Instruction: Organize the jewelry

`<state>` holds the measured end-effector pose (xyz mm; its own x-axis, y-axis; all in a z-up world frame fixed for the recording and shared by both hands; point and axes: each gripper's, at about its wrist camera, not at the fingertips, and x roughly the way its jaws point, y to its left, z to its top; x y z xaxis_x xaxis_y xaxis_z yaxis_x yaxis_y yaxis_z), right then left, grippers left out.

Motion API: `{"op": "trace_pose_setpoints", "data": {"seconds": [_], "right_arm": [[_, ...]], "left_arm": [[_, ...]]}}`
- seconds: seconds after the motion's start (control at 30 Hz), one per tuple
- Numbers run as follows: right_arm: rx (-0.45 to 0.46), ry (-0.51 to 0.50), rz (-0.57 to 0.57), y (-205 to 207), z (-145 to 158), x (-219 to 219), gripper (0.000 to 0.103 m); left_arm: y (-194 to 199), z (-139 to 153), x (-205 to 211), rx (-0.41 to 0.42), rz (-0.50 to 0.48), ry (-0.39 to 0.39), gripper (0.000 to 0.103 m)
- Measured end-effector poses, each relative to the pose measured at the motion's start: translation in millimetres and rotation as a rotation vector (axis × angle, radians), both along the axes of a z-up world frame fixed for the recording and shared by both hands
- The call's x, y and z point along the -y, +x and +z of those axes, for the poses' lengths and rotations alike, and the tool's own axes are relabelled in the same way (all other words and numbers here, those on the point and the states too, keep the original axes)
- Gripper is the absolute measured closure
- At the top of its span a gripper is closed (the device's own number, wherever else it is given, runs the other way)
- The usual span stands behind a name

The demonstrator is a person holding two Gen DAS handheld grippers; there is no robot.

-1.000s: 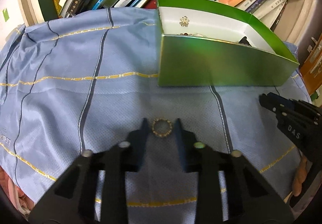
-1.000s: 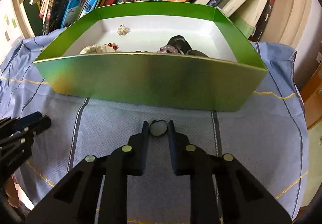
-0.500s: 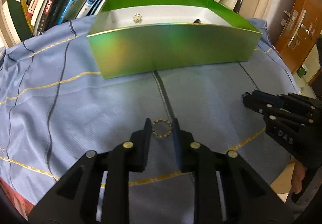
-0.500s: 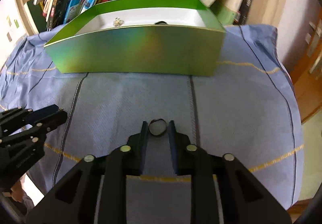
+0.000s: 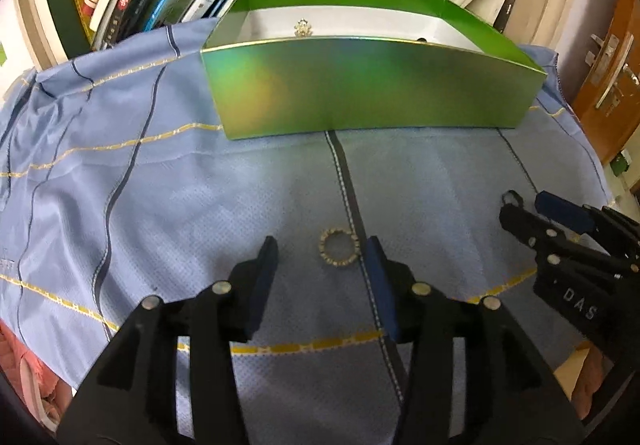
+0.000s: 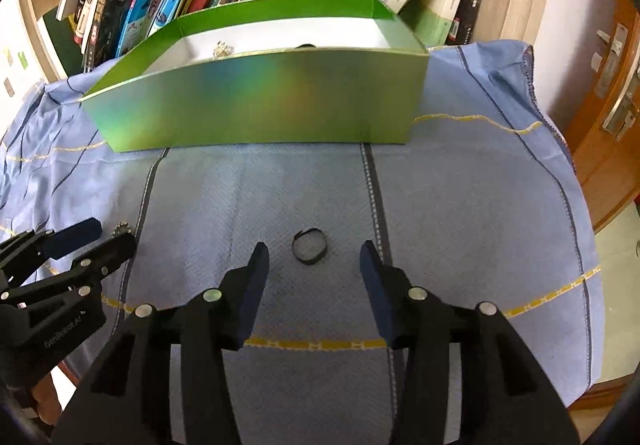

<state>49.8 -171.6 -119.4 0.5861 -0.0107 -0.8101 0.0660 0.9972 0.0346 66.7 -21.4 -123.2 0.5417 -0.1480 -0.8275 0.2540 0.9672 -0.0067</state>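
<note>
Left wrist view: the left gripper (image 5: pixel 322 251), jaws opening, straddles a gold ring (image 5: pixel 337 247) lying flat on the cloth (image 5: pixel 160 205), nearer its right finger.

Right wrist view: the right gripper (image 6: pixel 312 255), jaws opening, frames a dark ring (image 6: pixel 309 247) lying free, short of the green box (image 6: pixel 256 105).

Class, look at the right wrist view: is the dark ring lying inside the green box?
No. The dark ring lies on the blue cloth, in front of the green box and apart from it.

Two rings (image 5: pixel 338 252) on cloth (image 5: pixel 160 213), before box (image 5: pixel 372 93).
</note>
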Motion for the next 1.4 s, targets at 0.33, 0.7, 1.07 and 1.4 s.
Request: {"op": "trace_pose_setpoints", "data": {"seconds": [0.33, 0.7, 1.07, 1.4], "right_arm": [[0.008, 0.03, 0.062, -0.2, 0.9, -8.1, 0.064], [0.008, 0.045, 0.034, -3.1, 0.6, 1.1, 0.064], [0.007, 0.006, 0.025, -2.0, 0.2, -4.8, 0.064], [0.008, -0.008, 0.029, -1.7, 0.5, -7.7, 0.064]], "left_arm": [[4.7, 0.9, -11.5, 0.016, 0.034, 0.013, 0.082], [-0.3, 2.1, -12.5, -0.008, 0.011, -0.025, 0.077], [-6.1, 7.0, -15.4, -0.003, 0.023, -0.039, 0.053], [-7.4, 3.4, -10.2, -0.014, 0.003, -0.032, 0.073]]}}
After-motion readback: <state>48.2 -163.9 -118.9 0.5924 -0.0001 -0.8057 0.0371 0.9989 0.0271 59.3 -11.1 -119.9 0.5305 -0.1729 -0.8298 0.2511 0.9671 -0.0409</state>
